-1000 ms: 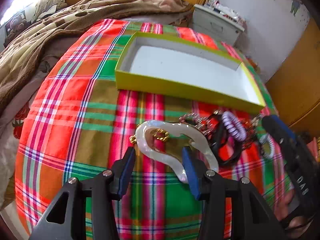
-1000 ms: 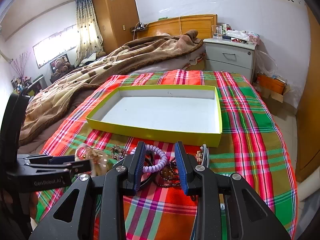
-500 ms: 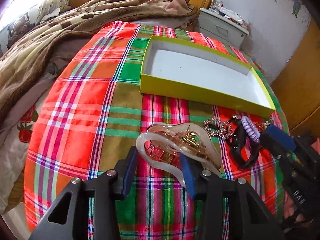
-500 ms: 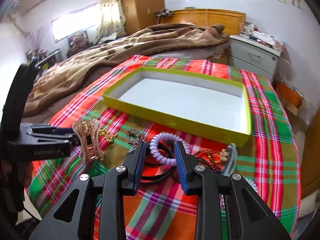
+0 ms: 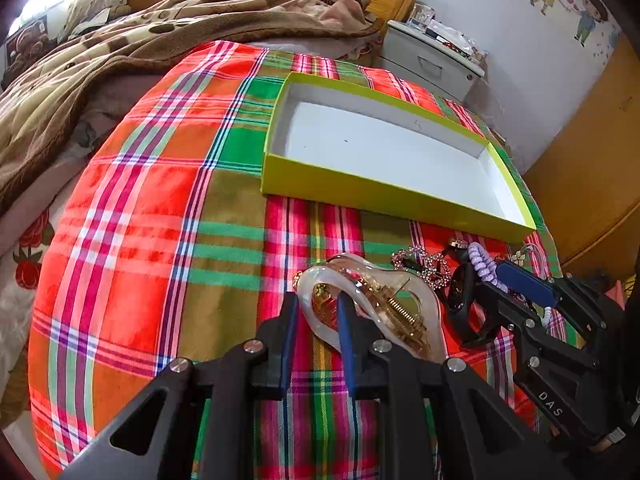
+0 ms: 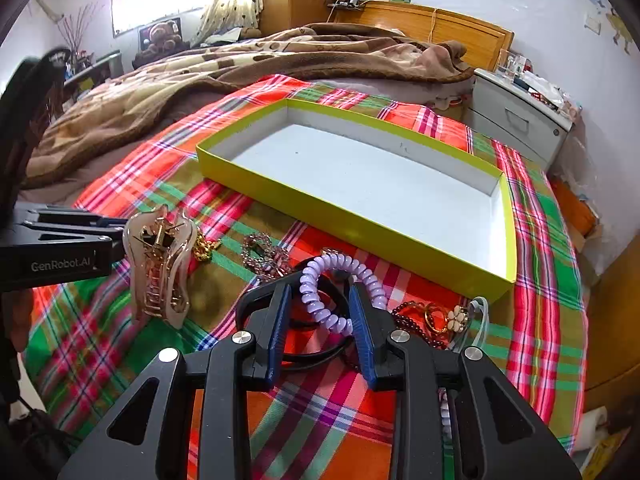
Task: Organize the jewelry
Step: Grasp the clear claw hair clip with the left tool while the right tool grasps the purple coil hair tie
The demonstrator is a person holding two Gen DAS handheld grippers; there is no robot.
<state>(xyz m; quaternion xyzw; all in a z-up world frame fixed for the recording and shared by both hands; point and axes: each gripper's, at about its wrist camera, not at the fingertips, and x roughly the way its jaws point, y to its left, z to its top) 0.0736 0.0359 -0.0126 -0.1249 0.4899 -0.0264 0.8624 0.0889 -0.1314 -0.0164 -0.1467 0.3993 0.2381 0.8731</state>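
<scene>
Closing since the earlier frame, left claw [image 5: 316, 320] now pinches the pearly translucent hair clip [image 5: 372, 304] above the plaid bedspread [image 5: 160, 200]; right claw [image 6: 320, 328] hangs half-open around a lilac spiral hair tie [image 6: 340, 280].

A glossy, see-through plastic hair clip [image 5: 372, 304] with a gold metal spring is catching the light at lower centre. The woven plaid cloth [image 5: 160, 208] is looking matt and soft. The yellow-green box [image 5: 384, 196] is showing smooth matt cardboard. The lilac coil hair tie [image 6: 340, 292] is shining like smooth plastic. A fuzzy brown blanket [image 6: 224, 64] is lying upper left before a varnished wooden headboard [image 6: 440, 28]
</scene>
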